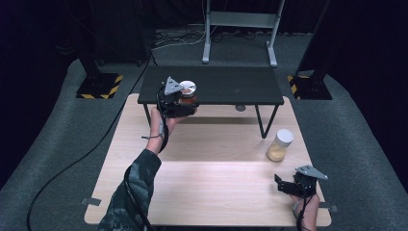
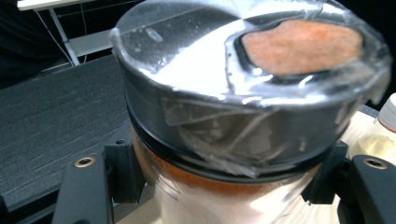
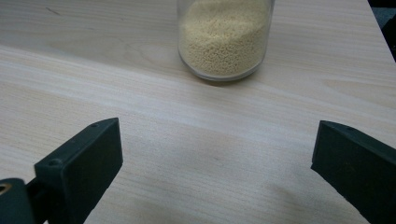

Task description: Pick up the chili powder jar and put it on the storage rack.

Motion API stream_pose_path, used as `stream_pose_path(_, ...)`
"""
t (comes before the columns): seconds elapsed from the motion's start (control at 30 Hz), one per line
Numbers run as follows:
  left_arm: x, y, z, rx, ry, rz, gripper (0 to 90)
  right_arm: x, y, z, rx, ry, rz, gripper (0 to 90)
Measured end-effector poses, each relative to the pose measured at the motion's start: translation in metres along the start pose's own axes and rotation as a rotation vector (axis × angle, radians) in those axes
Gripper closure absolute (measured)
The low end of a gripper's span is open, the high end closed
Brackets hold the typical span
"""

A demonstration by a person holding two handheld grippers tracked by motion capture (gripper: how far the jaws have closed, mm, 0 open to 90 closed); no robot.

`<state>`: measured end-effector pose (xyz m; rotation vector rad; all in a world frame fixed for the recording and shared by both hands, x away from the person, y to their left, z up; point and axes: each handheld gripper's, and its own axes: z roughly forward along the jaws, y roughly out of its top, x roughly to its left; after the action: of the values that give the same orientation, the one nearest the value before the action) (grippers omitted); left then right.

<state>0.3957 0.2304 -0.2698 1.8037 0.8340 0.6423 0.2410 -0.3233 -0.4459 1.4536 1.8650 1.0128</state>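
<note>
My table (image 1: 207, 183) is a pale wooden top with rounded corners, standing on grey carpet (image 1: 57, 159). Across its far edge stands a low black shelf (image 1: 226, 85) on thin black legs, its dark top finely textured and, as far as I can see, bare. Toward the right side of the wood, in front of the shelf's right leg, sits a clear jar of yellow grains (image 1: 279, 145) with a white lid, upright on the wood. Two small grey tabs stick out at the near corners.

We lose the grain jar (image 3: 225, 37) above its shoulder at the top edge; the orange jar (image 2: 243, 116) blurs, base cropped.
</note>
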Motion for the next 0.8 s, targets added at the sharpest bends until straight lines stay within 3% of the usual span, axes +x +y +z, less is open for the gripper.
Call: stream_pose_path(0.8,-0.003,0.016,0.001,-0.011,0.003,0.020,31.0,0.000,0.000,0.000,0.002,0.002,-0.001,0.4)
